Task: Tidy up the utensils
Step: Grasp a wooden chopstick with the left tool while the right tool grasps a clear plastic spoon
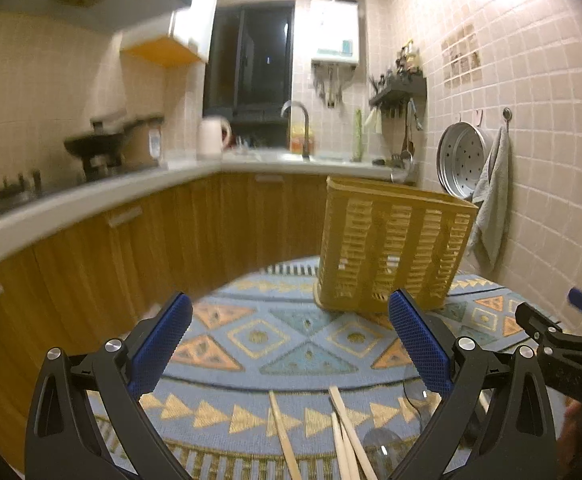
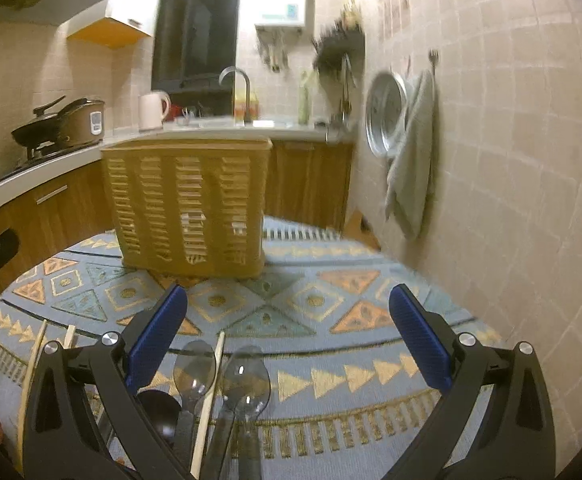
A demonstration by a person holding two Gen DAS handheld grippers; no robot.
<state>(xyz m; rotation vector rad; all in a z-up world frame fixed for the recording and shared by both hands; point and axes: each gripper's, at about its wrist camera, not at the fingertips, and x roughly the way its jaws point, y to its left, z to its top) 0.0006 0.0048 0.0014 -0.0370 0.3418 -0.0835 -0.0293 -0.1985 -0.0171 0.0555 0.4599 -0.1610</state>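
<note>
**On the patterned cloth: both claws spread, utensils loose by the basket**

Across the counter lies a blue patterned cloth (image 2: 331,320) with orange and gold triangles. On its far part stands the yellow slatted utensil basket (image 2: 189,208), upright; nothing shows over its rim. Behind it run wooden cabinets under a pale worktop, and a grey towel (image 2: 411,152) hangs on the tiled wall to the right.

Left claw (image 1: 287,344) hovers above the cloth, its blue pads spread wide and gripping nothing. Right claw (image 2: 287,340) is likewise spread wide and empty, pointing toward the basket.

Near the cloth's front edge, well apart from the basket, the utensils lie loose: wooden chopsticks (image 1: 347,436), two clear plastic spoons (image 2: 247,380) side by side with a chopstick (image 2: 211,392) between them, and a black spoon (image 2: 159,406) just left of those, partly hidden by the right claw's frame
</note>
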